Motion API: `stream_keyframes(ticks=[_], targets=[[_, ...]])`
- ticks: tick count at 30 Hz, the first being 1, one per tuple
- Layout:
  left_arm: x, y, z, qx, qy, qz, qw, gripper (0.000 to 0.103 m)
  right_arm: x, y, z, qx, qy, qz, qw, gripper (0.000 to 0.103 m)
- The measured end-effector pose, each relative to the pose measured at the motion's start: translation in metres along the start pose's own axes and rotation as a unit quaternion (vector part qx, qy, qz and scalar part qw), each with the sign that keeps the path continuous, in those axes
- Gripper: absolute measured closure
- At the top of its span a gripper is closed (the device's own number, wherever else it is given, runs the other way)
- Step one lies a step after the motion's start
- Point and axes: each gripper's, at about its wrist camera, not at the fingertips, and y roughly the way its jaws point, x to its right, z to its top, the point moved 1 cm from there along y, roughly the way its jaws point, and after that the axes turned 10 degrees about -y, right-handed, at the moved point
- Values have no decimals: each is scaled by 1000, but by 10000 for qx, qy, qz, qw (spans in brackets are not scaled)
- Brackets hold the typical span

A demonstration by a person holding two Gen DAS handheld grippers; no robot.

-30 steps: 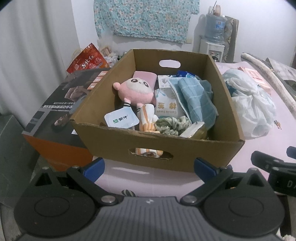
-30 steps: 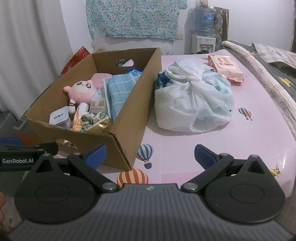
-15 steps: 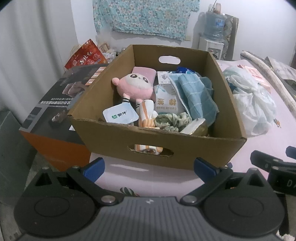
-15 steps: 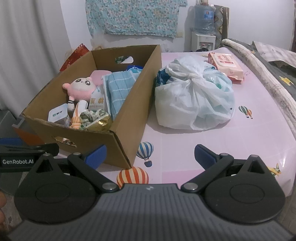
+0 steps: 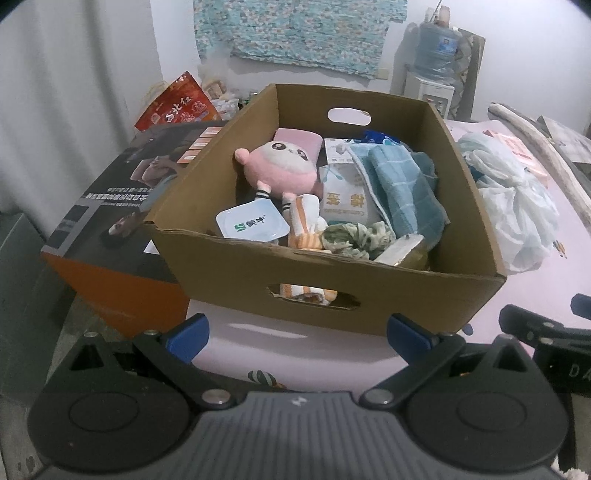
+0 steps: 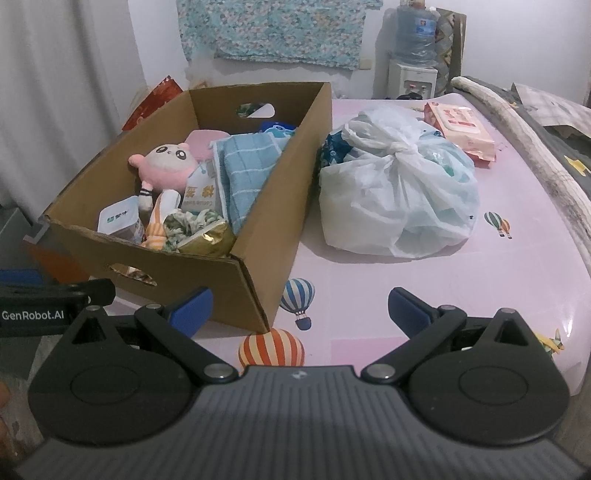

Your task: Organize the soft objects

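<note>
Both grippers hang wide open and empty just short of the cardboard box: the left gripper faces its near wall, the right gripper sits off its near right corner.

The soft things are heaped inside the box. The pink plush toy lies toward the back left; it looks light and squashy, and its round body should give the fingers the fullest bite, while the thin striped legs would likely slip. The blue towel is draped along the right side, limp and loosely folded, so a pinch on a thick fold should lift it, though it may trail and drag its neighbours. The green scrunchie sits at the front, small and springy. Among them are stiffer packs: a white sealed pack and a cotton swab packet (what lies underneath cannot be made out).

Beside the box, a knotted white plastic bag rests on the bed, slippery and best taken by its knot. A pink wipes pack lies further back.

The pink balloon-print sheet covers the bed. A water dispenser stands by the far wall, under a floral cloth.
</note>
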Motion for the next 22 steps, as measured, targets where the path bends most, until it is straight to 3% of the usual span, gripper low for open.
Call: stream_keyframes(ticks=[22], targets=[[-5, 0, 1, 8, -38, 5, 10000, 0, -9, 2, 4, -28, -141, 29, 9999, 1]])
